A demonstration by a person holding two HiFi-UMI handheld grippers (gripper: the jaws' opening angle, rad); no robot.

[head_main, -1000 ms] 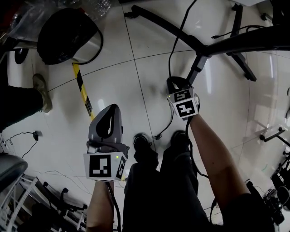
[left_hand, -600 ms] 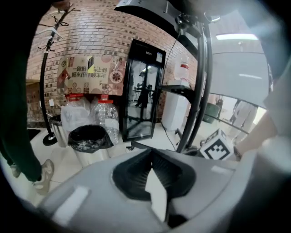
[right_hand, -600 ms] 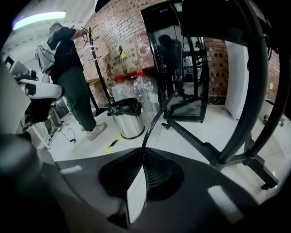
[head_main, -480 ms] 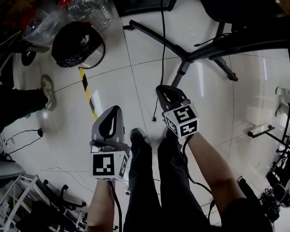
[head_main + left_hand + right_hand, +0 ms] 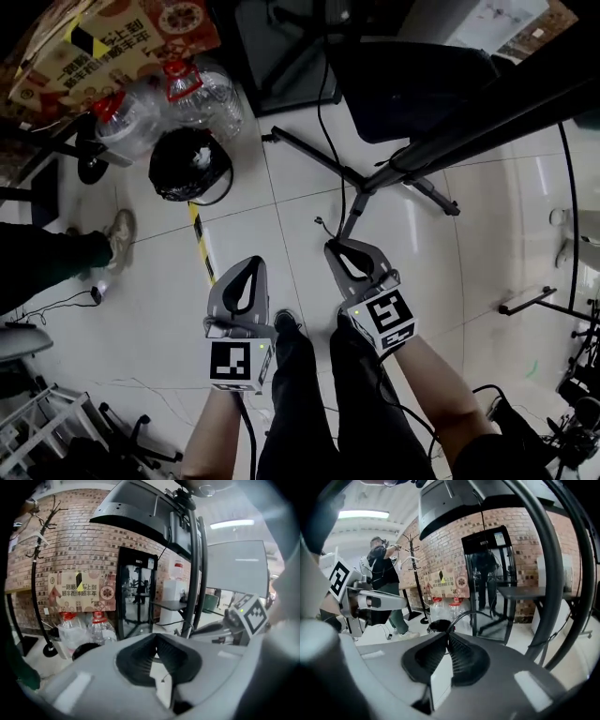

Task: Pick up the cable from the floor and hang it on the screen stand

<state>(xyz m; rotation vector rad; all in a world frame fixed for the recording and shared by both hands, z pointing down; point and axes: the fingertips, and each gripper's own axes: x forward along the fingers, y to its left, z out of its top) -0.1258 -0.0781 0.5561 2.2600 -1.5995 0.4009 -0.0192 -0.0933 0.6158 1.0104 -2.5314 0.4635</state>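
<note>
**Right gripper** [image 5: 448,632]: clenched. The pads met at the tip with the cable [image 5: 461,616] pinched between them. The cable left the tip and arced away ahead and to the right.

**Change noted:** compared with the head views of the preceding second, this gripper had come up from low by the stand's feet and stood well clear of the floor [image 5: 281,225]. The cable had come up with it. The short free end with its plug [image 5: 319,222] hung just beyond the tip, apparently no longer lying on the tiles. The long run of cable led away from the gripper toward the base of the screen stand [image 5: 553,573].

**Left gripper** [image 5: 154,637]: closed tip to tip and carrying nothing. It had also risen, and sat close beside the right gripper on that gripper's left.

**Surroundings from the right gripper:** the stand's post stood near, ahead and to the right. The screen [image 5: 454,503] was overhead and ahead.

**Assessment:** the pick-up appeared complete and the hanging was not yet done. The next move would call for carrying the held section to the post and draping it over some part of the stand. No hook or bracket could be identified. The pinch was near the cable's end, so the short tail could slip free if the grip loosened.
</note>
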